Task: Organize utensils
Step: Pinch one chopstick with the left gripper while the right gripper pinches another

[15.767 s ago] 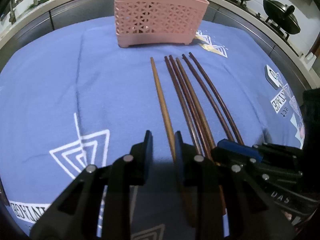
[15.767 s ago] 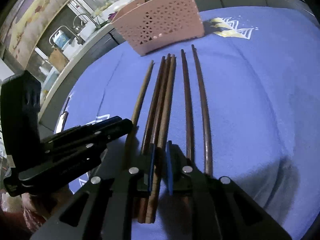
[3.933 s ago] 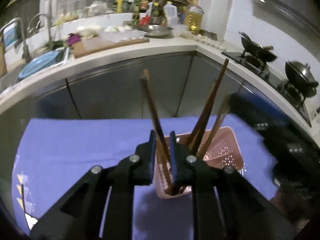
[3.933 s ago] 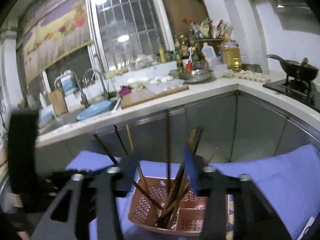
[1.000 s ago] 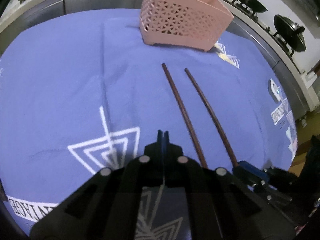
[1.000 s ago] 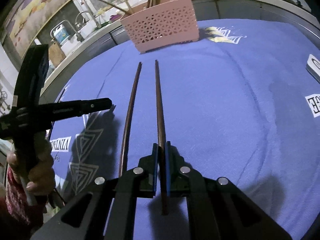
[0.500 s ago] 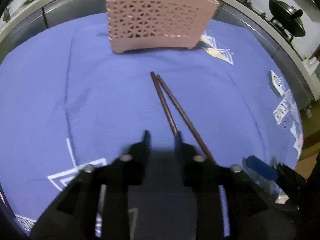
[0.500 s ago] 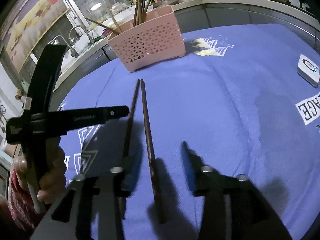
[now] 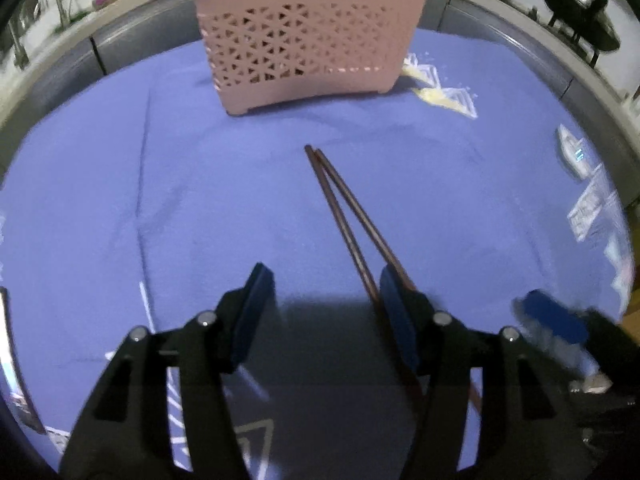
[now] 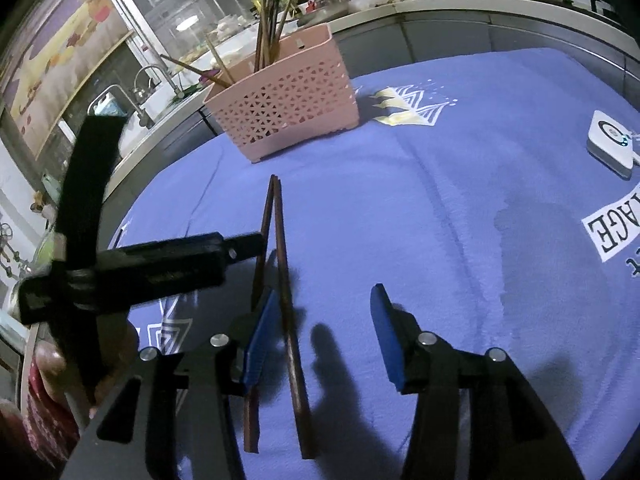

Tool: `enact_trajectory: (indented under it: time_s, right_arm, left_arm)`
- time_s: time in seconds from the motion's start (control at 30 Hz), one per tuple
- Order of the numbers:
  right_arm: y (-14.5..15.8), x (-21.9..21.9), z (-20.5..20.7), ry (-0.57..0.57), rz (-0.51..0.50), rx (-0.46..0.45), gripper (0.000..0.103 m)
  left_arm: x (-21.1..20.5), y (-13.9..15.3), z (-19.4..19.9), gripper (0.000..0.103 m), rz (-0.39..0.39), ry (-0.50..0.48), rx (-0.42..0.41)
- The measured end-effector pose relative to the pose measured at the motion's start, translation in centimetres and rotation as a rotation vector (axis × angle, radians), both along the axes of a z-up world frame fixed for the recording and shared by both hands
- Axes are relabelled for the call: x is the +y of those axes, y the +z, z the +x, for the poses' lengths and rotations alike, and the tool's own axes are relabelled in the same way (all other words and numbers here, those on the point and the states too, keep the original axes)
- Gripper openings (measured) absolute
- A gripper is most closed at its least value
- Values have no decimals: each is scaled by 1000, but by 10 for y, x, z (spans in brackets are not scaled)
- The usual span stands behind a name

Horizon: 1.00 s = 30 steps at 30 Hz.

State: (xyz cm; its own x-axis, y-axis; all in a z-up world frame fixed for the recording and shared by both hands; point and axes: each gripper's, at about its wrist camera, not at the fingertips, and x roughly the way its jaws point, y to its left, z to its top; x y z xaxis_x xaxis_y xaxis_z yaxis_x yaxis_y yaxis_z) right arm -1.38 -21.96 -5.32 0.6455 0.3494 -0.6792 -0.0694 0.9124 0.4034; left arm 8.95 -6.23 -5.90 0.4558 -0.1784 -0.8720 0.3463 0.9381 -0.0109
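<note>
At the bottom of both views, the left gripper [image 9: 324, 304] and right gripper [image 10: 324, 328] have just been opening and hold nothing. The two long dark brown wooden chopsticks [image 10: 280, 248] lie on the blue cloth [image 9: 160, 200], thick ends beside each gripper's inner finger. Their tips meet and point up the frame at the pink plastic basket [image 9: 304, 48].

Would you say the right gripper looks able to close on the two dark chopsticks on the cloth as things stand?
Probably only one: the right gripper, open, has one chopstick lying between its fingers; the other chopstick passes outside.
</note>
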Motion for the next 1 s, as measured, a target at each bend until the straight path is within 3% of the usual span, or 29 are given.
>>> enact_trajectory:
  time_s: [0.1, 0.17, 0.3, 0.4, 0.7, 0.83, 1.0]
  right_arm:
    - [-1, -2, 0, -5, -1, 1, 49]
    - [-1, -2, 1, -4, -5, 3, 49]
    - [6, 3, 9, 19, -50, -14, 50]
    - [13, 7, 20, 41, -86, -30, 49]
    - [16, 49, 69, 205, -234, -16, 49]
    - [6, 67, 102, 260, -304, 46, 47]
    - [3, 80, 135, 300, -377, 89, 36]
  left_arm:
    - [-9, -2, -6, 56, 68, -2, -41]
    - [-12, -1, -9, 50, 74, -8, -48]
    - [-11, 2, -14, 12, 44, -50, -28]
    - [7, 3, -16, 6, -3, -56, -3]
    - [64, 5, -6, 6, -130, 20, 92]
    - [54, 6, 12, 6, -109, 15, 80]
    - [41, 7, 42, 6, -74, -1, 64]
